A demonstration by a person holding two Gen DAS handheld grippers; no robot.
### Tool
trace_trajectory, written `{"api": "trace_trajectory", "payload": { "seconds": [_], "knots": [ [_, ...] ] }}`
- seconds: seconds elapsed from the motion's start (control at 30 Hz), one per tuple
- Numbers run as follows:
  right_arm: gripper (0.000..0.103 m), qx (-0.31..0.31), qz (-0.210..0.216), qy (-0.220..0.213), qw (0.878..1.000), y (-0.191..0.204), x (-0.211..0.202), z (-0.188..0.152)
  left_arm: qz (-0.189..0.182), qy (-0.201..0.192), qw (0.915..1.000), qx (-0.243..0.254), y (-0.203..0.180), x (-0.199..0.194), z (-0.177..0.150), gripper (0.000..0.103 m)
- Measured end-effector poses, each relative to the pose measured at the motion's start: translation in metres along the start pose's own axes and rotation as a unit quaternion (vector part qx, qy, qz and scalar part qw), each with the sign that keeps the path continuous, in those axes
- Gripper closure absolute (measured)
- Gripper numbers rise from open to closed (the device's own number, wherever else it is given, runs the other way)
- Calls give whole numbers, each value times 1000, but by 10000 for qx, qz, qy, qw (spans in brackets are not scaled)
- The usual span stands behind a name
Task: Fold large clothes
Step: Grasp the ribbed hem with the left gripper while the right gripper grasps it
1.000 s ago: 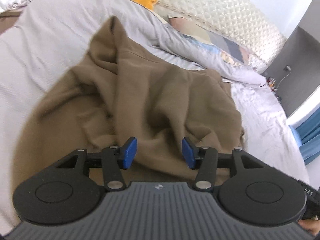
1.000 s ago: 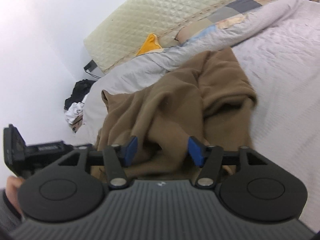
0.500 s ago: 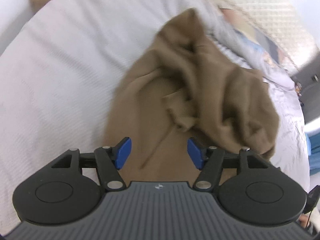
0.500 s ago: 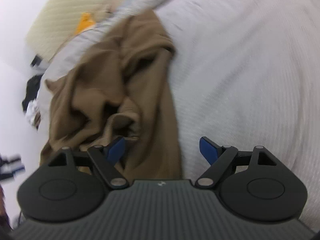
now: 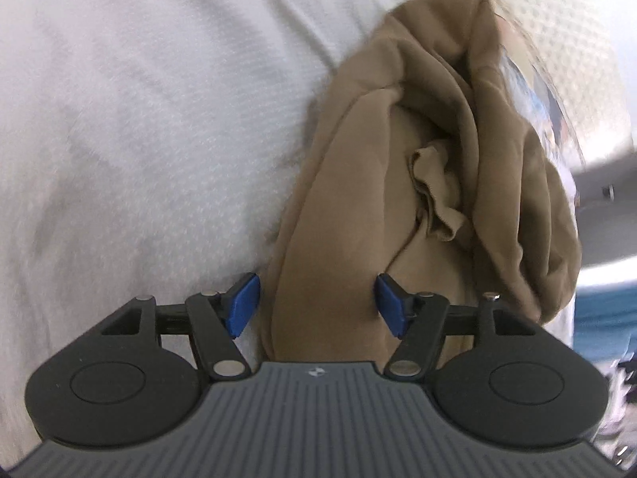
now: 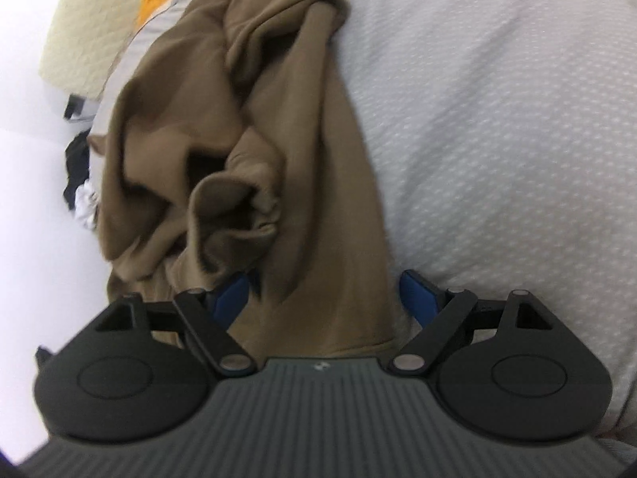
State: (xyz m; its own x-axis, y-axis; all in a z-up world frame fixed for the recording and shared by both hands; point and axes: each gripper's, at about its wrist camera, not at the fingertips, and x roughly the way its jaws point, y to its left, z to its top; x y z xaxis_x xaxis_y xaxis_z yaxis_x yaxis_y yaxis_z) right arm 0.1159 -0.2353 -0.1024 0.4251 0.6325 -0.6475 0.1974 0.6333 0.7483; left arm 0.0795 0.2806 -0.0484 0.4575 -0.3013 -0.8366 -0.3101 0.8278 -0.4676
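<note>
A large brown garment (image 5: 438, 159) lies crumpled in a long heap on the pale grey bed cover (image 5: 139, 119). My left gripper (image 5: 316, 302) hovers low over its near left edge, jaws opening, and brown cloth shows in the gap without either blue pad pressing on it. In the right wrist view the same garment (image 6: 278, 99) runs away from me. My right gripper (image 6: 328, 296) straddles its near right edge, jaws opening wide. Cloth lies between those pads as well, not gripped; a fold hides part of the left pad.
The bed cover (image 6: 497, 119) stretches wide on the outer side of each gripper. At the far end are a quilted cream headboard (image 6: 87, 28), an orange item (image 6: 153, 0) and a patterned pillow (image 5: 529, 91). Dark and white clothes (image 6: 77, 171) lie beyond the bed's left side.
Both grippers have dropped closer to the bed and their jaws have spread wider. The left went to the garment's left edge, the right to its right edge.
</note>
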Motion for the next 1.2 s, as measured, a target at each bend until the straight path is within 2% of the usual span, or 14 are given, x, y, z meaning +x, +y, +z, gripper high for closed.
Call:
{"api": "trace_trajectory", "payload": {
  "seconds": [0.03, 0.17, 0.27, 0.47, 0.53, 0.6, 0.67, 0.73, 0.77, 0.87, 0.97, 1.03, 1.13, 1.2],
  "knots": [
    [18, -33, -27, 42, 10000, 2, 2, -1, -57, 18, 9999, 89, -2, 4, 0, 32],
    [18, -456, -623, 138, 9969, 19, 15, -6, -199, 201, 9988, 409, -7, 17, 1, 26],
    [17, -526, -645, 176, 9964, 23, 19, -7, -194, 157, 9984, 510, -11, 24, -8, 23],
    [16, -374, 550, 71, 9978, 25, 7, -10, -832, 58, 9944, 641, -14, 10, -14, 24],
    [16, -425, 838, -84, 9955, 27, -1, -13, -1293, -43, 9896, 632, -13, -2, -16, 24],
    [16, -436, 1106, -216, 9927, 28, -8, -15, -1824, -173, 9809, 661, -15, -15, -21, 24],
    [16, -367, 1388, -292, 9892, 26, -13, -15, -2064, -171, 9761, 651, -17, -17, -25, 24],
    [16, -288, 2035, -257, 9783, 26, -13, -14, -1856, -100, 9803, 671, -19, -13, -30, 24],
    [16, -439, 2075, -274, 9769, 32, -16, -16, -1686, -8, 9833, 686, -22, -10, -31, 24],
    [17, -704, 1515, -262, 9856, 45, -15, -21, -1234, 233, 9903, 601, -19, 4, -34, 24],
    [17, -487, 841, -87, 9952, 41, 0, -21, -796, 621, 9937, 497, -14, 22, -35, 24],
    [17, -205, 463, 7, 9987, 33, 9, -18, -654, 749, 9939, 480, -13, 29, -33, 24],
    [18, 46, 344, 78, 9994, 28, 16, -16, -597, 836, 9935, 487, -20, 35, -29, 25],
    [22, 54, 325, 51, 9994, 29, 17, -15, -385, 968, 9927, 606, -28, 41, -27, 31]
  ]
}}
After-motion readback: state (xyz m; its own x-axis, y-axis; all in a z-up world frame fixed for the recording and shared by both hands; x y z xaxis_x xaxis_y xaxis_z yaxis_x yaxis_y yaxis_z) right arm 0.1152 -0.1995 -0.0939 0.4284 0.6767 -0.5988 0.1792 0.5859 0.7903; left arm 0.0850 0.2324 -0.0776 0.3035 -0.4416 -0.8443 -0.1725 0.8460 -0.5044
